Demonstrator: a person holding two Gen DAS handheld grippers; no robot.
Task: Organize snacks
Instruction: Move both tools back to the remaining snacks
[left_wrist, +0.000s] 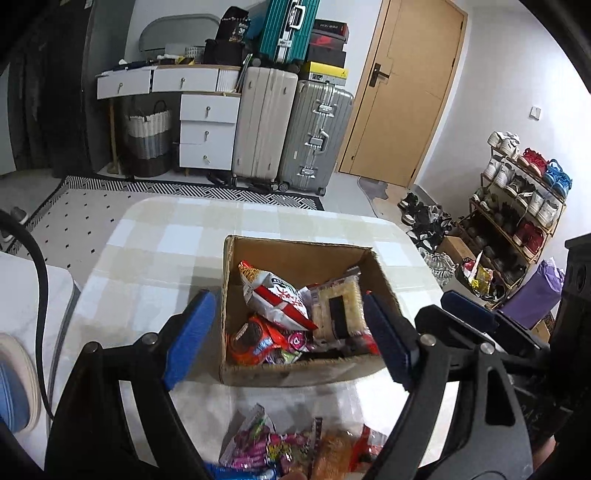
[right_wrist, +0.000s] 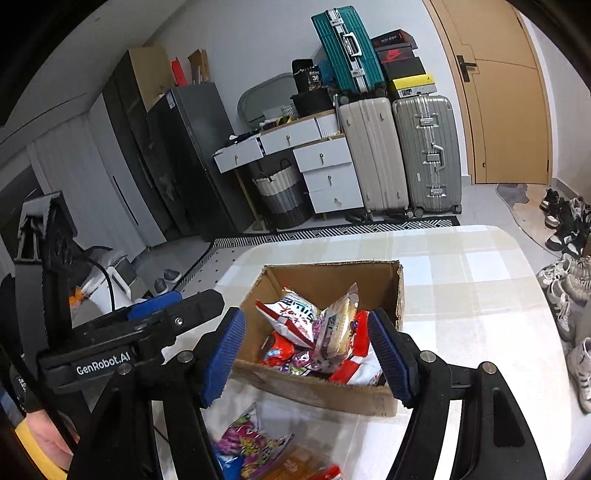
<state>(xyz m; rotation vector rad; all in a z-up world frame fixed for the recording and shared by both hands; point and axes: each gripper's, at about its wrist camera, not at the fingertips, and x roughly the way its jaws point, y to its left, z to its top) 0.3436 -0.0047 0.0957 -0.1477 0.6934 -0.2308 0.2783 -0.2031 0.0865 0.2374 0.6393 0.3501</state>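
Note:
A brown cardboard box stands open on the checked tablecloth. Inside lie a red-and-white chip bag, a pale rice cracker packet and an orange cookie packet. Loose snack packets lie on the cloth in front of the box. My left gripper hangs open above the box's near side, with nothing between its blue pads. My right gripper is also open and empty, close beside the left one over the box's front edge.
Beyond the table stand suitcases, a white drawer unit and a wooden door. A shoe rack and shoes on the floor are at the right. A black cable runs at the left, near a dark fridge.

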